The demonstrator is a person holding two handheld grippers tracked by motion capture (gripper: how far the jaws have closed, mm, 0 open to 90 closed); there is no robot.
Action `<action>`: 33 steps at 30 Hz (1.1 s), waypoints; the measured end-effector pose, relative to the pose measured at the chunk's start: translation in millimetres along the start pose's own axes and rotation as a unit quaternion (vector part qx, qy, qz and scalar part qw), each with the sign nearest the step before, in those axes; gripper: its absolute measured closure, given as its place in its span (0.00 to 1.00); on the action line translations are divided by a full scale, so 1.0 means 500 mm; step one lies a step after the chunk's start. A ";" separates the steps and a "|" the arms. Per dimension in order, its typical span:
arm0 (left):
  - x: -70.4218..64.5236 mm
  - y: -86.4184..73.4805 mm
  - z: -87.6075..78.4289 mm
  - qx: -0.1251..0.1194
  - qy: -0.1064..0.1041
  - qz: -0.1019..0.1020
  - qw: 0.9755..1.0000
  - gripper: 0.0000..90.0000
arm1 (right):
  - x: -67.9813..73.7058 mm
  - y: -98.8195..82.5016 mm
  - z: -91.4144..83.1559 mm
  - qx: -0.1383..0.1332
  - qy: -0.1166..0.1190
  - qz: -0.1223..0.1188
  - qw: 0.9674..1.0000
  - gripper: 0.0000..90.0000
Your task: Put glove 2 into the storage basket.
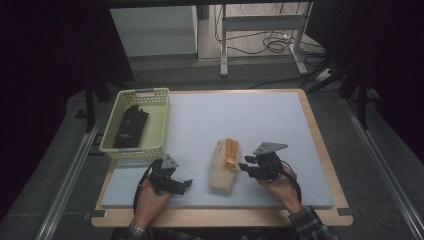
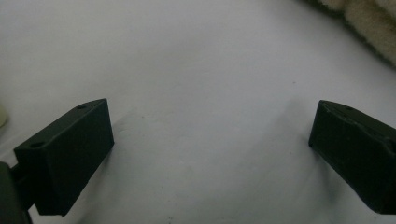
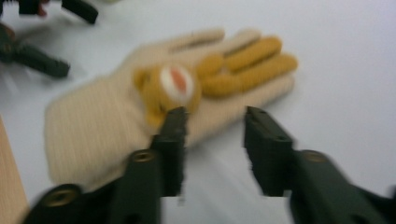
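Observation:
A cream knitted glove (image 1: 223, 165) with orange fingers and a small bear face lies flat on the white mat (image 1: 250, 120); the right gripper view shows it close up (image 3: 116, 121). My right gripper (image 1: 243, 167) sits just right of the glove, open, its jaws (image 3: 212, 116) at the glove's edge with nothing between them. My left gripper (image 1: 187, 184) rests left of the glove, open wide (image 2: 210, 135) over bare mat. A corner of the glove (image 2: 369, 23) shows at the top right of the left gripper view.
A pale yellow plastic basket (image 1: 160, 125) stands at the mat's far left with a black glove (image 1: 131, 126) inside. The mat lies on a wooden table (image 1: 320, 145). Table legs and cables (image 1: 272, 42) are on the floor beyond.

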State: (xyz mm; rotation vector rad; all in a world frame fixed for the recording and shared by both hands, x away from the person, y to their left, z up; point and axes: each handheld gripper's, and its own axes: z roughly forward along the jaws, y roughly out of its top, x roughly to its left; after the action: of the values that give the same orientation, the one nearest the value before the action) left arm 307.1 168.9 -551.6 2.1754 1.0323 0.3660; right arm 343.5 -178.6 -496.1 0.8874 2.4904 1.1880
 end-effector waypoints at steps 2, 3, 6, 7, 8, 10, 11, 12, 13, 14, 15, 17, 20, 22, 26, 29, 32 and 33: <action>0.000 0.000 0.000 0.000 0.000 0.000 1.000 0.00 | -0.001 -0.019 0.001 0.008 0.010 -0.002 1.000 0.84; 0.000 0.000 0.000 0.000 0.000 0.000 1.000 0.00 | 0.000 -0.027 0.002 0.010 0.016 -0.001 1.000 0.89; 0.000 0.000 0.000 0.000 0.000 0.000 1.000 0.00 | 0.003 -0.042 0.007 0.013 0.033 0.003 0.999 0.98; 0.000 0.000 0.000 -0.001 0.000 -0.001 1.000 0.00 | 0.009 -0.047 0.013 0.020 0.041 -0.002 0.999 0.98; 0.000 0.000 0.000 -0.001 0.000 -0.002 1.000 0.00 | 0.013 -0.049 0.018 0.024 0.043 -0.007 0.999 0.98; 0.000 0.000 0.000 -0.002 0.000 -0.002 1.000 0.00 | 0.021 -0.050 0.027 0.030 0.048 -0.015 0.998 0.98; 0.000 0.000 0.000 -0.002 0.000 -0.002 1.000 0.00 | 0.026 -0.050 0.031 0.033 0.050 -0.015 0.998 0.98; 0.000 0.000 0.000 -0.002 0.000 -0.002 1.000 0.00 | 0.030 -0.050 0.036 0.035 0.051 -0.019 0.998 0.98; 0.000 0.000 0.000 -0.002 0.000 -0.002 1.000 0.00 | 0.034 -0.050 0.042 0.036 0.052 -0.024 0.998 0.98; 0.000 0.000 0.000 -0.002 0.000 -0.002 1.000 0.00 | 0.037 -0.049 0.047 0.038 0.056 -0.026 0.997 0.98; 0.000 0.000 0.000 -0.002 0.000 -0.002 1.000 0.00 | 0.040 -0.048 0.052 0.041 0.057 -0.027 0.997 0.98; 0.000 0.000 0.000 -0.002 0.000 -0.003 1.000 0.00 | 0.043 -0.045 0.059 0.039 0.058 -0.030 0.997 0.98; 0.000 0.000 0.000 -0.002 0.000 -0.003 1.000 0.00 | 0.046 -0.039 0.067 0.040 0.060 -0.029 0.997 0.98; 0.000 0.000 0.000 -0.002 0.000 -0.003 1.000 0.00 | 0.049 -0.034 0.073 0.040 0.062 -0.031 0.997 0.98; 0.000 0.000 0.000 -0.002 0.000 -0.003 1.000 0.00 | 0.057 -0.025 0.088 0.038 0.061 -0.034 0.997 0.98; -0.001 0.000 0.000 -0.002 0.000 -0.002 1.000 0.00 | 0.060 -0.017 0.099 0.037 0.059 -0.034 0.997 0.98; -0.001 0.000 0.000 -0.003 0.001 0.001 1.000 0.01 | 0.061 -0.008 0.112 0.035 0.059 -0.030 0.997 0.98; -0.002 0.000 -0.001 -0.003 0.002 0.001 1.000 0.01 | 0.061 -0.007 0.115 0.034 0.059 -0.031 0.997 0.98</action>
State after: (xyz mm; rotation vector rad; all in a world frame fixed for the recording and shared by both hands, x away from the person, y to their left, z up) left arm 306.3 168.5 -551.5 2.1719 1.0299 0.3739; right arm 344.4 -125.9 -534.1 0.7708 2.6466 1.1735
